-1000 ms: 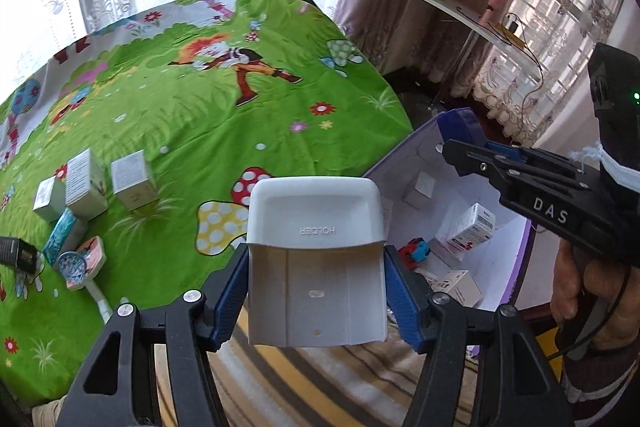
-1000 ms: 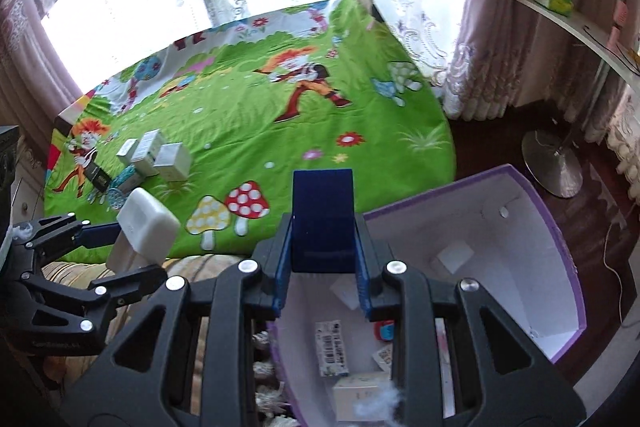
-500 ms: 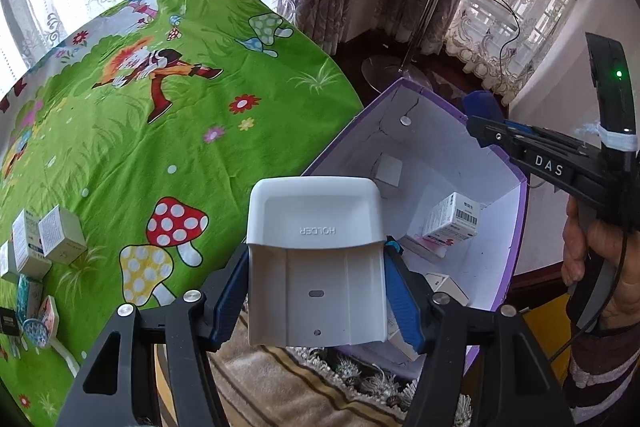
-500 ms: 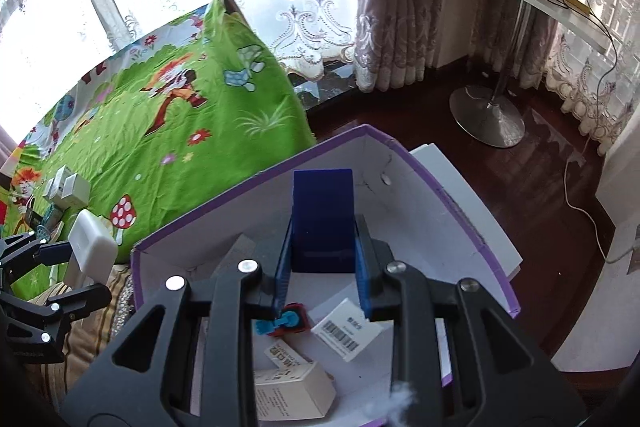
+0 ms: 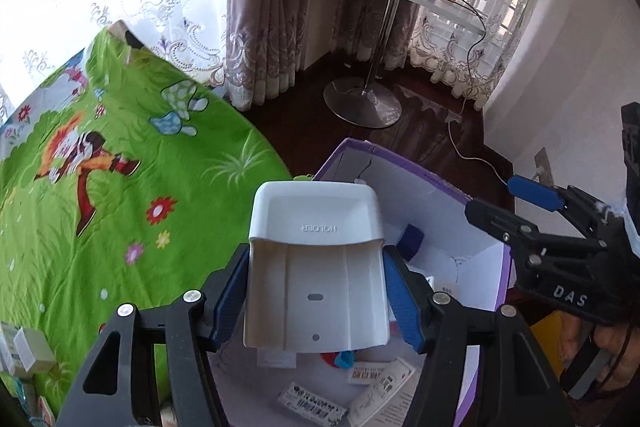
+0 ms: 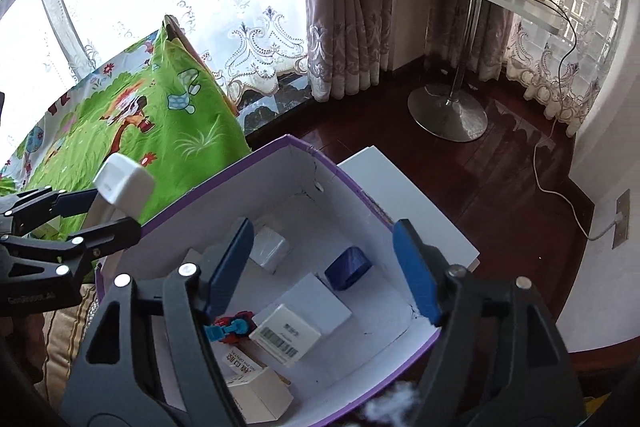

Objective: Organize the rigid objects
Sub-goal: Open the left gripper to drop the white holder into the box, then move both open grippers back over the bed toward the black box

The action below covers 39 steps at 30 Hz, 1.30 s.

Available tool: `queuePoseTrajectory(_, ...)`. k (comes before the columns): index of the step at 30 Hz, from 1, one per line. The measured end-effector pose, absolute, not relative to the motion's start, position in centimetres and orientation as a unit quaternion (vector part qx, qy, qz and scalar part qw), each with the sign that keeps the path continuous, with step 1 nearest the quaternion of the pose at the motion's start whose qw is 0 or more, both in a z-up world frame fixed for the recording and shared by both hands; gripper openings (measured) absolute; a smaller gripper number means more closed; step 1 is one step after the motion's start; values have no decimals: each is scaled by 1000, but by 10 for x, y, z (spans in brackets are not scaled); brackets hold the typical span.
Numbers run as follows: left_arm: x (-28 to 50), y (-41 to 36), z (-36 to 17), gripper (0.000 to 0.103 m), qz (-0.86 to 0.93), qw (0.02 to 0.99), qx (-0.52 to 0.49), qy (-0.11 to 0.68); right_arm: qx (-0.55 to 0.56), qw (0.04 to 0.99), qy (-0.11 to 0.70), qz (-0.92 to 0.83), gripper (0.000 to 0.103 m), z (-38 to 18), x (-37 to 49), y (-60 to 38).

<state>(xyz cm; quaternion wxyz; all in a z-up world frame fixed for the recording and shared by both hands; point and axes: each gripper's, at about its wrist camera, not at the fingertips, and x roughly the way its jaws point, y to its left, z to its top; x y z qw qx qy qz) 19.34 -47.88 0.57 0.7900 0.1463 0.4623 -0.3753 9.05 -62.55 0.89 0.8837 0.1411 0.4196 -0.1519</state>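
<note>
My left gripper is shut on a white plastic holder and holds it over the near left edge of the purple storage box. The holder also shows in the right wrist view. My right gripper is open and empty above the box. A dark blue box lies on the box floor below it, also seen in the left wrist view. Several small white cartons and a red and blue toy lie inside.
A green cartoon-print bedspread lies to the left, with small boxes at its near edge. A white board sits behind the box. A round-based side table and a wall cable stand on the dark wood floor.
My right gripper has opened and let go of the dark blue box, which now lies in the storage box. My left gripper has moved right with the holder, over the box.
</note>
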Motion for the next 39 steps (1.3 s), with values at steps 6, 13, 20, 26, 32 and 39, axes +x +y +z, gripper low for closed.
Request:
queuePoseTrajectory(6, 196, -492, 2, 78, -375, 791, 163, 456, 136, 898, 391, -152, 78, 18, 81, -625)
queuePoseTrajectory(13, 198, -458, 10, 78, -367, 803, 129, 452, 90, 915, 371, -132, 79, 34, 81, -605)
queuePoseTrajectory(20, 190, -407, 24, 78, -361, 814, 101, 443, 58, 938, 322, -116, 97, 59, 74, -579)
queuePoseTrajectory(26, 177, -356, 40, 78, -340, 830, 85, 434, 48, 947, 303, -98, 99, 78, 78, -552)
queuePoseTrajectory(32, 171, -300, 52, 78, -314, 845, 64, 427, 53, 957, 284, -40, 101, 99, 82, -513)
queuePoseTrajectory(39, 176, -223, 57, 78, -274, 866, 34, 416, 0, 961, 273, 46, 101, 114, 86, -442)
